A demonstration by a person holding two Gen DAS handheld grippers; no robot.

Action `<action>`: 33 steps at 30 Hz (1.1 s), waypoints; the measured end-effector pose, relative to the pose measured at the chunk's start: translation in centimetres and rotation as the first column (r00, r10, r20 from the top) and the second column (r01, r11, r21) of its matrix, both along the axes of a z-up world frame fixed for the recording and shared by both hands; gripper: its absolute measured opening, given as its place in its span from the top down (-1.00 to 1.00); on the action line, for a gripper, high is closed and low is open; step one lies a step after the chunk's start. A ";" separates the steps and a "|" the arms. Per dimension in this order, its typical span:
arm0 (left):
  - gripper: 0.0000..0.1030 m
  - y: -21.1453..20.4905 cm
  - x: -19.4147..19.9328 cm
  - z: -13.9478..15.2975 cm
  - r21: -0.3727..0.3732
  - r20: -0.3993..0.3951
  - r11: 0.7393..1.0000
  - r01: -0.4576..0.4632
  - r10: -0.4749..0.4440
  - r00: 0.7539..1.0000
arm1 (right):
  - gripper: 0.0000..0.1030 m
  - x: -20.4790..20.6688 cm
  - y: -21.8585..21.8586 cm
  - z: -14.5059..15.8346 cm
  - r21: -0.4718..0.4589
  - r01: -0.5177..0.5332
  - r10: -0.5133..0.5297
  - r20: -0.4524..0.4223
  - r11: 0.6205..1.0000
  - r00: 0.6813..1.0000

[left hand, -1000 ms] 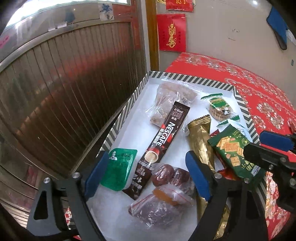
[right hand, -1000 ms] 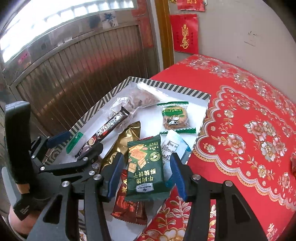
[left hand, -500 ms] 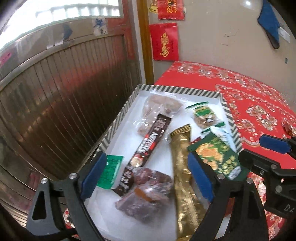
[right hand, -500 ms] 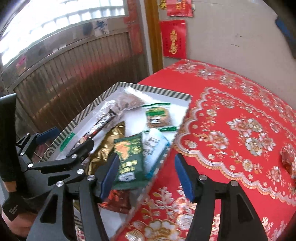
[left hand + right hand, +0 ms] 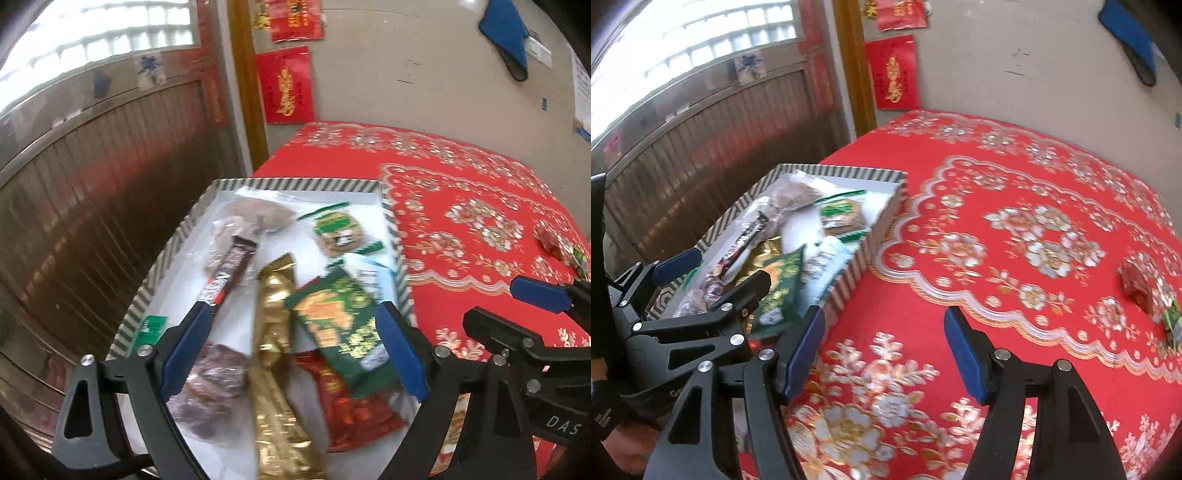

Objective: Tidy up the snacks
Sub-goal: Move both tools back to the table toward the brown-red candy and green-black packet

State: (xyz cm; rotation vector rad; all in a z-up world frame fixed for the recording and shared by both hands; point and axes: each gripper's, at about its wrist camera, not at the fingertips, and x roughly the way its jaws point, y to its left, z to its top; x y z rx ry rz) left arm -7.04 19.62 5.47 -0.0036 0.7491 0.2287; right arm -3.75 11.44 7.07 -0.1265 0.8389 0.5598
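Snacks sit in a striped-rim tray [image 5: 392, 221] at the left edge of the table [image 5: 1015, 258]: green cracker pack [image 5: 340, 325] lying over a red packet [image 5: 347, 402], gold wrapper [image 5: 275, 343], dark coffee stick [image 5: 231, 269], clear bags of dark fruit [image 5: 214, 384], cookie pack with green ends [image 5: 340, 234], small green sachet [image 5: 151, 328] by the left rim. One more red-wrapped snack [image 5: 1145, 284] lies alone on the table, well apart from the tray, far right.

Diff vs 1 s ago:
- right hand-held gripper [image 5: 882, 349] was straddling the green cracker pack inside the tray; it has swung right and now hovers above bare tablecloth just beside the tray's near corner. Jaws wide apart, nothing between them.
- left hand-held gripper [image 5: 291, 354] has pulled back and up; more of the tray shows, plus the table beyond it. Jaws spread wide, empty, framing the gold wrapper and cracker pack from above.
- green cracker pack has stayed in the tray, released.
- both views motion-blurred.

Surface and room: red tablecloth with gold and white floral pattern. Brown ribbed metal door [image 5: 92, 206] to the left, bright window above it. Wooden door frame [image 5: 855, 62], red paper decoration [image 5: 895, 77] on a beige wall, blue object [image 5: 506, 37] hanging upper right.
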 end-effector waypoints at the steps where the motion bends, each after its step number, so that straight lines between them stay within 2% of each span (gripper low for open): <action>1: -0.75 -0.5 0.1 0.0 -0.001 0.000 1.000 0.010 -0.010 1.000 | -0.31 0.1 -0.7 0.0 0.000 0.012 -0.012 -0.001 1.000 1.000; 14: -0.75 -7.2 2.0 0.7 -0.021 0.003 0.991 0.132 -0.132 0.991 | -0.32 1.1 -8.5 -0.3 -0.020 0.154 -0.155 -0.007 0.988 0.988; 21: -0.76 -12.7 3.4 0.9 -0.016 -0.008 0.970 0.241 -0.241 0.970 | -0.32 1.8 -13.4 -0.4 -0.039 0.234 -0.235 -0.007 0.971 0.972; 33: -0.76 -20.4 5.6 0.8 -0.023 -0.036 0.933 0.360 -0.361 0.932 | -0.32 3.0 -20.9 -0.7 -0.075 0.325 -0.327 -0.010 0.943 0.945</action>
